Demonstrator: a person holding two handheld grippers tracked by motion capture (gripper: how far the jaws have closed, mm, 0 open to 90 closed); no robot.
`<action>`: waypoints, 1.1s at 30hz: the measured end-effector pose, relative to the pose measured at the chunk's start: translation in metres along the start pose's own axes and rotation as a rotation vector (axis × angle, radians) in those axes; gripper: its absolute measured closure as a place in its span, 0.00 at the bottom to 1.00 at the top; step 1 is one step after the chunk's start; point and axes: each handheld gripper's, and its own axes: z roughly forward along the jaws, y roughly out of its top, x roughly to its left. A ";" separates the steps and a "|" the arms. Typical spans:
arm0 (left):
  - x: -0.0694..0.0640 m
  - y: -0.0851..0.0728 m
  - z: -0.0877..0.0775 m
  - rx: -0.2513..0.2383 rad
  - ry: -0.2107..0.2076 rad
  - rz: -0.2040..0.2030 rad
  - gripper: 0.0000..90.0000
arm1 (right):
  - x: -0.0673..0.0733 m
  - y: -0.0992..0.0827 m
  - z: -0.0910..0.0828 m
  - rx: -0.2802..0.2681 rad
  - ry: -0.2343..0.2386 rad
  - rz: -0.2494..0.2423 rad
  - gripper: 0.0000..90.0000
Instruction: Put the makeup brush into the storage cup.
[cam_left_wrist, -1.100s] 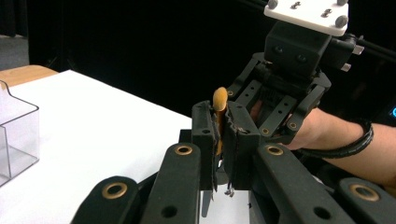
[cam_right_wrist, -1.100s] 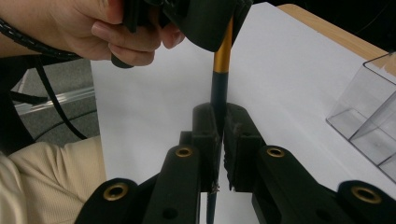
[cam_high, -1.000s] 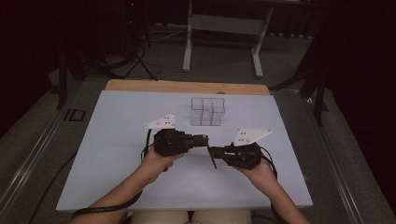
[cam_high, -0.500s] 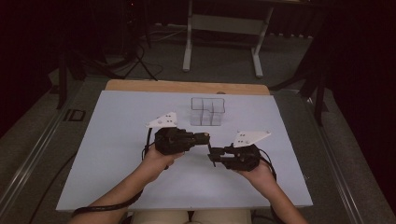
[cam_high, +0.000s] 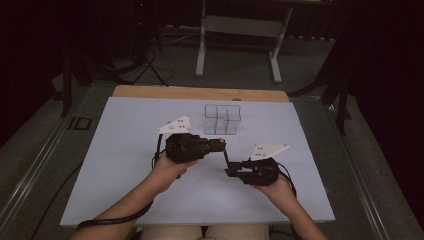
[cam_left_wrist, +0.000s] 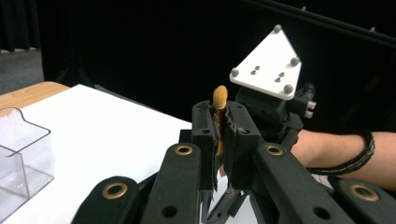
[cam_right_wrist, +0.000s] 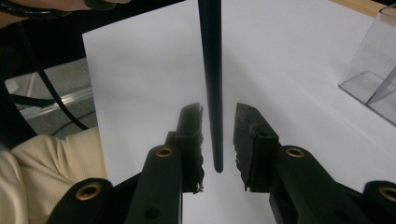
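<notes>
White surface (cam_high: 115, 165), dark room behind. Clear plastic box (cam_high: 222, 119) near far edge. Left tongs (cam_left_wrist: 221, 135) clamped on thin black stick (cam_right_wrist: 211, 70) with tan tip, mid-surface. Right tongs (cam_right_wrist: 218, 140) just opened, stick's lower end between them, untouched.

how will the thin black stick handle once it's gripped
Probably stiff: the stick runs dead straight though the left tool clamps just its tan end. Likely light, being so thin. It looks round and smooth, so it may slip in a loose grip or roll on the table.
</notes>
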 end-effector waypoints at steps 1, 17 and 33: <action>0.000 0.000 0.000 0.002 0.000 0.000 0.95 | 0.000 -0.001 0.000 -0.001 0.007 0.003 0.81; 0.004 -0.003 0.002 0.006 -0.016 -0.033 0.95 | 0.002 -0.005 0.007 0.050 0.028 -0.012 0.94; 0.002 -0.002 0.009 -0.053 -0.051 -0.075 0.89 | 0.006 -0.003 0.005 0.011 0.028 -0.050 0.96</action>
